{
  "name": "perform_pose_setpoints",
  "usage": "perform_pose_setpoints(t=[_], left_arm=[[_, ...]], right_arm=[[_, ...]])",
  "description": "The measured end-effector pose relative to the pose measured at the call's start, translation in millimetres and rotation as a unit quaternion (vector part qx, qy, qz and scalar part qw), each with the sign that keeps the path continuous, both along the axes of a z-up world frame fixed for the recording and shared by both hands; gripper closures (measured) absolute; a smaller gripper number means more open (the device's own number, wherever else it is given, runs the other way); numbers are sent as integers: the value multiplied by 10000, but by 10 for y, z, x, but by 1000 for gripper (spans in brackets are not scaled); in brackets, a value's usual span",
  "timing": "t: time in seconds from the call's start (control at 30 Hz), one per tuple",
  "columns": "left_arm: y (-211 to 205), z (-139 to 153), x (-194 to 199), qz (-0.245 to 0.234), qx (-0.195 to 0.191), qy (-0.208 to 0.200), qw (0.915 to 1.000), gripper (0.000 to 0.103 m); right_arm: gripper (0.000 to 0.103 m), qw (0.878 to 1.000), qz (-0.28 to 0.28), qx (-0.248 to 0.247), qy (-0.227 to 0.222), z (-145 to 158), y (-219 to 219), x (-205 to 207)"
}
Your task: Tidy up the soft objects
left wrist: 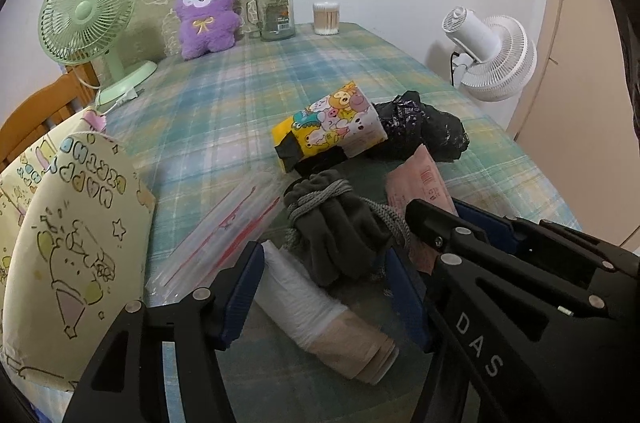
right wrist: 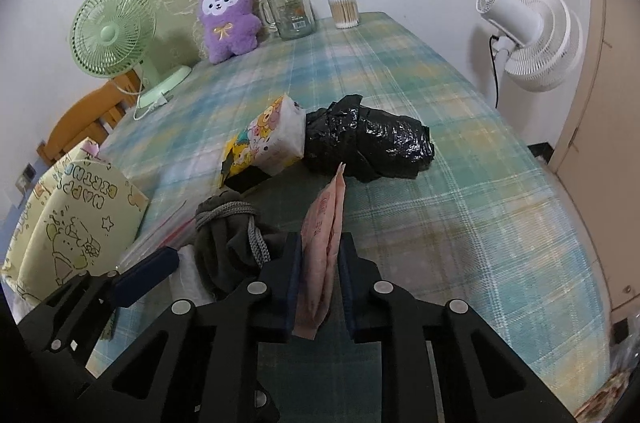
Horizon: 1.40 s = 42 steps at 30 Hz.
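Observation:
My right gripper is shut on a pink printed packet, which stands on edge between the pads. In the left wrist view my left gripper straddles a dark grey glove bundle tied with cord and a white and beige bag roll. Its left pad rests against the roll's end and its right pad against the gloves. A cartoon-print tissue pack and a crumpled black plastic bag lie just beyond on the plaid tablecloth.
Clear zip bags lie left of the roll, beside a yellow gift bag. At the far edge stand a green fan, a purple plush, a glass jar and cotton swabs. A white fan stands right.

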<state>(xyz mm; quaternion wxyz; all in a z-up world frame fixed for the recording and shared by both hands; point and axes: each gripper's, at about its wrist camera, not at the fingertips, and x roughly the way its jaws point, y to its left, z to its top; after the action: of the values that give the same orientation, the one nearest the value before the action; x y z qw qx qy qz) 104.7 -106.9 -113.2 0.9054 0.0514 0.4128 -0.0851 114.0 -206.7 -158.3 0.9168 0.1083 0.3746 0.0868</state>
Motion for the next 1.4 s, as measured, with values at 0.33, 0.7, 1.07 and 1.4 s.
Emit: perform_pose_setpoints(t=[0.33, 0.7, 1.07, 1.4], left_arm=[[-171, -29, 123, -35, -14, -44, 10000, 42], [-238, -41, 142, -66, 176, -21, 9998, 63], [-206, 70, 1, -249, -60, -42, 9997, 70], [-232, 273, -158, -325, -87, -188, 9993, 70]], right_arm=[[88, 9993, -317, -144, -140, 53, -186, -43], [88, 9987, -453, -221, -108, 61, -244, -76], [88, 9976, -535, -283, -322, 202, -218, -252], [88, 9958, -646, -342, -546, 383, -251, -458]])
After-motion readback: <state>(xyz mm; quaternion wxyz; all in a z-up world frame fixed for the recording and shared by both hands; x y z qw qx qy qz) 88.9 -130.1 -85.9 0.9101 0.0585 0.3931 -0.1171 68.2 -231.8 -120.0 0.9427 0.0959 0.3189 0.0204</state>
